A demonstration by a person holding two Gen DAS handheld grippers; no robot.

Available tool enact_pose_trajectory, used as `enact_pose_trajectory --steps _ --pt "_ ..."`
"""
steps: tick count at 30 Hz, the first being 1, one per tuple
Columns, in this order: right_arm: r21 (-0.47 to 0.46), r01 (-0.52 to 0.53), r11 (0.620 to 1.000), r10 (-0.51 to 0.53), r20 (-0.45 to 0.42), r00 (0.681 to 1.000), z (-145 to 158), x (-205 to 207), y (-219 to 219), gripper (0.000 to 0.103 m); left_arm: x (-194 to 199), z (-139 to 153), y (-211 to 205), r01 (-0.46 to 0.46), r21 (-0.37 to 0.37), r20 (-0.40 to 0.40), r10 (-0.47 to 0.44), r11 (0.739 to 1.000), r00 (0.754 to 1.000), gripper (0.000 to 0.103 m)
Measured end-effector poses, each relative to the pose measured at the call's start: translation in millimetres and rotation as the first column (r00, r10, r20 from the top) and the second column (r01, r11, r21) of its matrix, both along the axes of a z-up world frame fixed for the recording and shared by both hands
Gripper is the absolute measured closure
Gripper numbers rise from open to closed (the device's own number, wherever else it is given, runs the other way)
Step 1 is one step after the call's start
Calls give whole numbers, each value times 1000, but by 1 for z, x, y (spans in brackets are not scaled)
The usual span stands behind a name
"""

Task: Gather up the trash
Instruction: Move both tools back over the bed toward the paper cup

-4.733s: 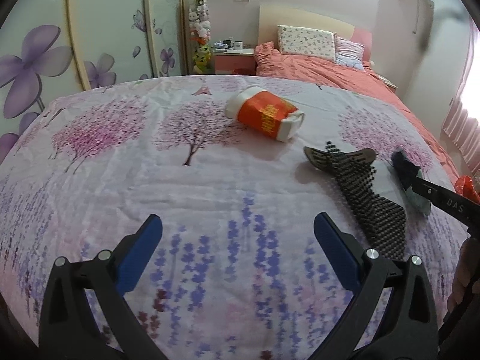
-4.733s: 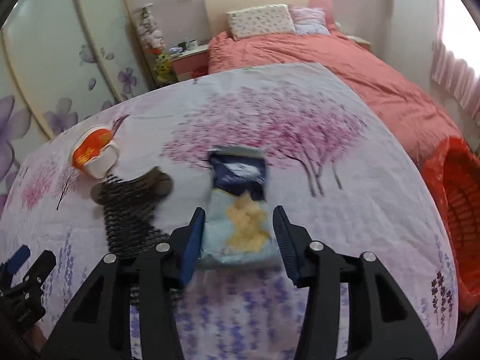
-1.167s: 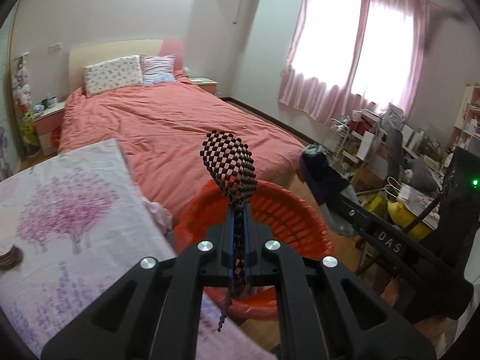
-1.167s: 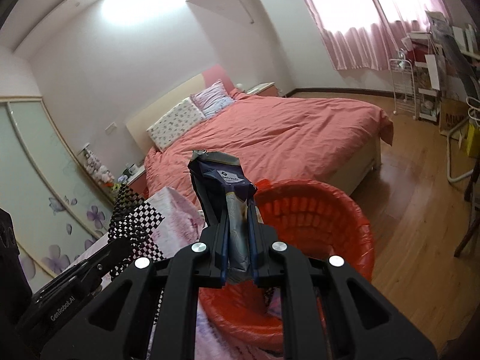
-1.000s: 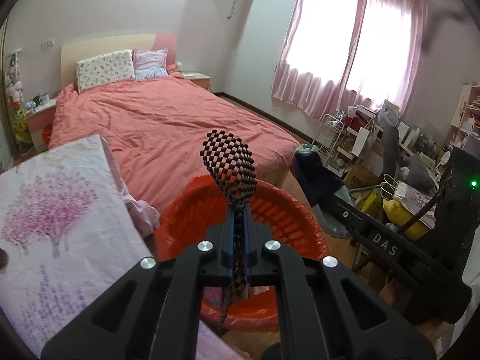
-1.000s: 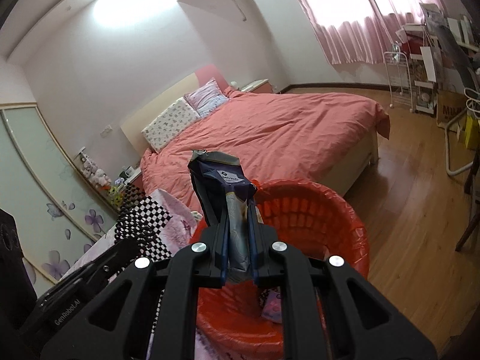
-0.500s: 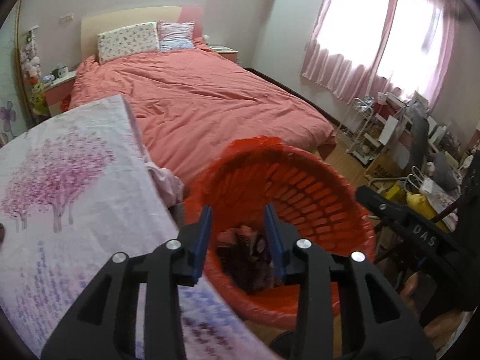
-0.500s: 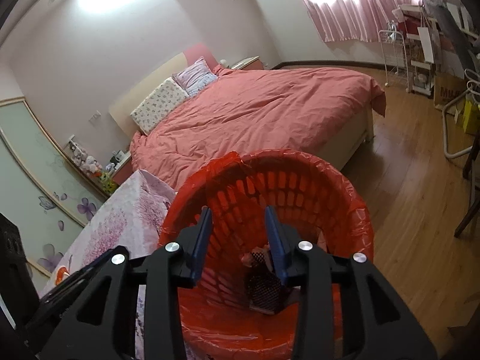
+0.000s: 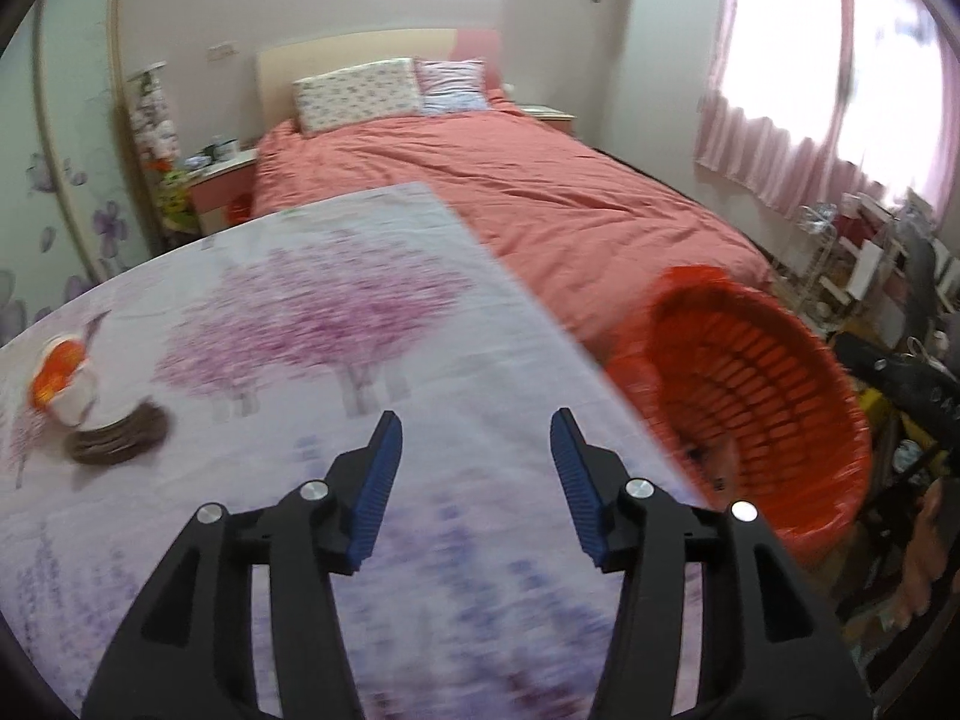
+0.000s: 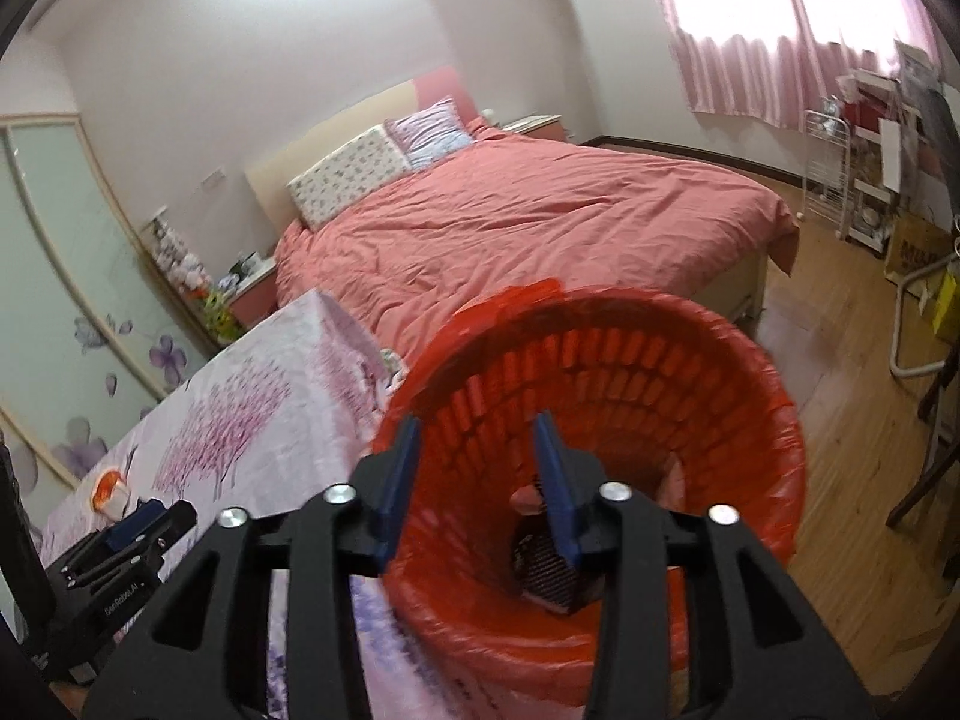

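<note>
My left gripper (image 9: 474, 426) hangs over the floral sheet (image 9: 336, 324), jaws opening, nothing between them. On the sheet at far left lie an orange-and-white cup (image 9: 60, 384) and a flat brown piece (image 9: 120, 435). My right gripper (image 10: 477, 426) is above the red basket (image 10: 630, 360), jaws opening and empty. A black-and-white checkered wrapper (image 10: 549, 570) lies at the basket's bottom. The basket (image 9: 750, 372) stands off the sheet's right edge in the left wrist view. The left gripper's fingers (image 10: 132, 528) show at lower left in the right wrist view, near the cup (image 10: 111, 492).
A bed with a salmon cover (image 9: 510, 192) and pillows (image 9: 360, 93) lies beyond the sheet. A nightstand (image 9: 222, 180) and flower-painted wardrobe doors (image 10: 72, 276) are on the left. A cluttered rack (image 10: 870, 138) and wooden floor (image 10: 840, 300) are on the right.
Both grippers opened and let go: the checkered wrapper and the blue snack bag dropped into the basket. The left gripper then swung left, off the basket and over the floral sheet.
</note>
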State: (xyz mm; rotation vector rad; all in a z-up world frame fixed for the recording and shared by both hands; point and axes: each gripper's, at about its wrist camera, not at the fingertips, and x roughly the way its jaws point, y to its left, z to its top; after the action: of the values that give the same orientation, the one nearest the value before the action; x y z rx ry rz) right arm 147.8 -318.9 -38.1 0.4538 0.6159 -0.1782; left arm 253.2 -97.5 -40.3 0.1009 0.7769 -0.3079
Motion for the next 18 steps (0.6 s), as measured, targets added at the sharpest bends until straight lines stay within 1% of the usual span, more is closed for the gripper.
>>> enact_pose_trajectory --steps 5,10,12,14,15,16,18 --pt "-33 -64 997 64 -11 998 2 5 32 56 4 -5 60 -109 19 -6 109 994 994 47" --pt "-54 -136 989 134 -33 990 0 14 64 56 10 -9 117 -233 32 -6 233 972 972 40" --pt "-58 -165 985 162 -42 986 -1 19 78 56 14 -8 140 -288 35 -2 288 957 958 37" --pt "-63 -196 979 193 -53 980 -3 25 92 56 19 -7 167 -351 34 6 351 936 936 33" --pt "-64 -210 976 207 -58 977 -5 27 99 56 24 -6 179 -377 34 10 377 926 926 32" --pt "-65 -228 972 223 -64 973 -6 31 107 56 28 -6 197 -415 35 17 415 909 910 31" --pt "-65 -254 965 250 -73 966 -9 36 122 56 35 -6 217 -458 41 18 457 888 889 31"
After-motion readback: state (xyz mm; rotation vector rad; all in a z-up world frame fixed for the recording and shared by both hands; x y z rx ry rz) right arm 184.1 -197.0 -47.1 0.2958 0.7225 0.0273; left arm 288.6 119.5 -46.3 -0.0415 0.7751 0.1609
